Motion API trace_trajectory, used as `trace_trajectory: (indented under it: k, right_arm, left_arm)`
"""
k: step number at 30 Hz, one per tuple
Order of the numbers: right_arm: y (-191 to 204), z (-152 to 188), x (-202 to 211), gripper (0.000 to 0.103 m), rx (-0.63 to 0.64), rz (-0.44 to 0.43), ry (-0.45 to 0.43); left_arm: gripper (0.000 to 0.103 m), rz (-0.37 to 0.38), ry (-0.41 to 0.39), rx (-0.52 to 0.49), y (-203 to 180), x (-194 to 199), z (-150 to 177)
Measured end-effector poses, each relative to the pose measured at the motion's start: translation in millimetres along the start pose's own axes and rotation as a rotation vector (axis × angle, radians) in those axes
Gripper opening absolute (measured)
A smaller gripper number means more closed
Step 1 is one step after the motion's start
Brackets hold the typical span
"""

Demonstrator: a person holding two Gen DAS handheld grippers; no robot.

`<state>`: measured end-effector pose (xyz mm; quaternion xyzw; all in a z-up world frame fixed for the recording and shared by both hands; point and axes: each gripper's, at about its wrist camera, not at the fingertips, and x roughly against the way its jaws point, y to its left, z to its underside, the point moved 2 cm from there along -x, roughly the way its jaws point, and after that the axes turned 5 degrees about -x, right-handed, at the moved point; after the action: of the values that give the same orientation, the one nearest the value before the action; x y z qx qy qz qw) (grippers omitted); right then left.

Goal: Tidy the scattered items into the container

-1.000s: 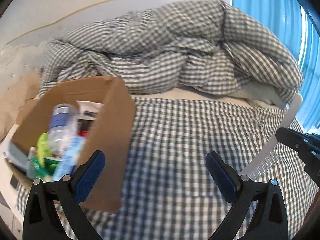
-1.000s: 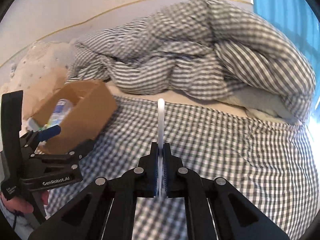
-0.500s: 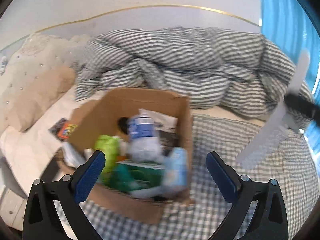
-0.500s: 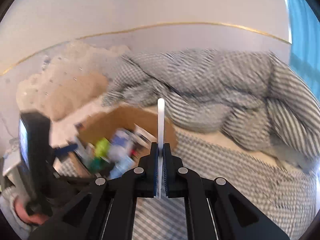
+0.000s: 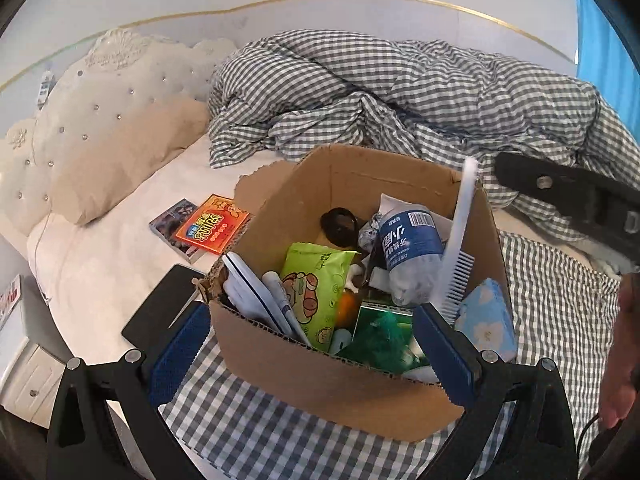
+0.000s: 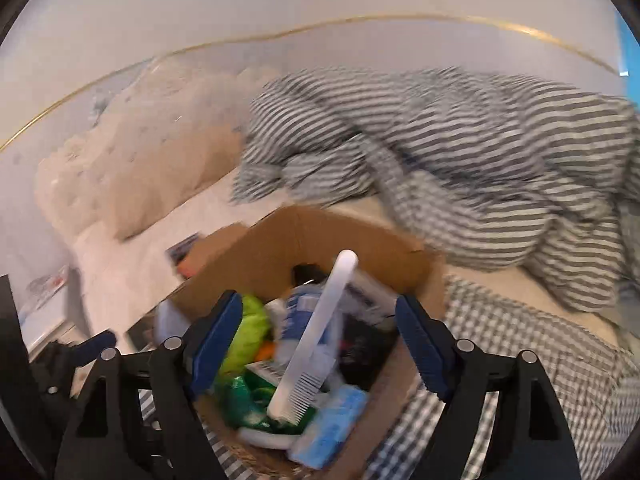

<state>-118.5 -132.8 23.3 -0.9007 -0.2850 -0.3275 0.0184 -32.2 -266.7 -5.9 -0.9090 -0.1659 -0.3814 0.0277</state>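
Note:
An open cardboard box [image 5: 328, 380] [image 6: 288, 240] sits on the checked bedsheet, full of items: a blue-labelled water bottle [image 5: 412, 248], a green wipes pack [image 5: 312, 284], a green packet, a light blue tissue pack [image 5: 486, 320]. A white comb [image 5: 456, 248] [image 6: 316, 340] stands tilted inside the box, free of any pads. My right gripper [image 6: 320, 344] hovers over the box, its jaws opening wide with the comb loose between them. My left gripper [image 5: 312, 344] is open, its pads on either side of the box's near wall.
An orange packet [image 5: 212, 226] and a small booklet [image 5: 172, 220] lie on the white sheet left of the box, with a black flat device [image 5: 160, 308] nearer. A beige pillow [image 5: 128, 160] and a tufted headboard stand at left. A bunched checked duvet [image 5: 400, 92] fills the back.
Both grippers swung left toward the box, which now fills the view. The right gripper, shut on the comb before, has opened and the comb has dropped into the box.

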Motion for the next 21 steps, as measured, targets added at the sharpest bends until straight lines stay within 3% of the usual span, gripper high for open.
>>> trace_trajectory:
  k: [3,7,11,15,21]
  right_arm:
    - [-14.6,3.8,20.7,0.079,-0.031,0.012,0.001]
    - [-52.8,33.2,62.9,0.087,-0.108,0.183,-0.015]
    - [-92.7,72.3,93.0,0.088,-0.212,0.329,0.007]
    - [-120.7,104.1,113.2,0.089,-0.347,0.348,0.053]
    - [-133.3,122.3,137.4,0.090,-0.413,0.447,0.044]
  left_arm:
    - [0.103,0.018,-0.010,-0.033,-14.5,3.0,-0.9]
    - [0.103,0.067,-0.054,-0.105,-48.1,16.1,-3.6]
    - [0.103,0.112,-0.087,-0.163,-82.2,29.7,1.0]
    - [0.103,0.131,-0.091,-0.196,-102.7,40.6,7.1]
    - [0.103,0.150,-0.106,-0.220,-113.5,55.1,14.3]
